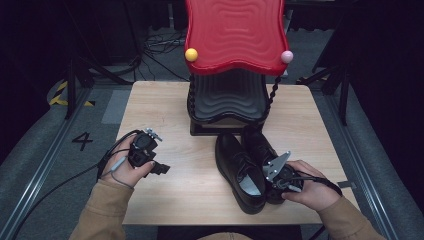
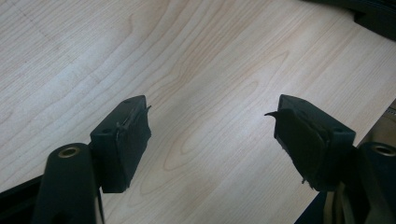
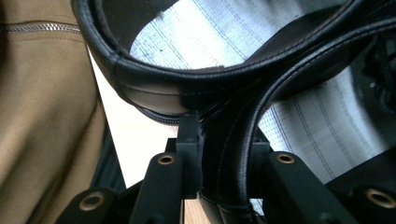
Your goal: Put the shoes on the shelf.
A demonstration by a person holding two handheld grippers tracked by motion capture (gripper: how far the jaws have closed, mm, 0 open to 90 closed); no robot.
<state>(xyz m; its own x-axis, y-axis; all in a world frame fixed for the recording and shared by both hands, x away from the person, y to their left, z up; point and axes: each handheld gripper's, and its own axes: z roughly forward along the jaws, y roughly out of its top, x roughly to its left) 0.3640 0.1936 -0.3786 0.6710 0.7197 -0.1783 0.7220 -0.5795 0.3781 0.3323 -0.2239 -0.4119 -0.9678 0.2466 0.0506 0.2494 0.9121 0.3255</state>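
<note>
The right gripper (image 1: 274, 176) clamps the heel rims of both black shoes (image 1: 239, 167) together at the table's (image 1: 165, 107) near right, carrying them as a pair; the left gripper (image 1: 159, 167) hovers released at the left.

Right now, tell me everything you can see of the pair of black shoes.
The pair of black shoes looks like smooth leather lace-ups with pale grey insoles, standing upright side by side on the wooden table, toes toward the red-topped rack. The right gripper straddles the heel rim of the right-hand shoe, one jaw inside, one outside, between the two shoes.
</note>
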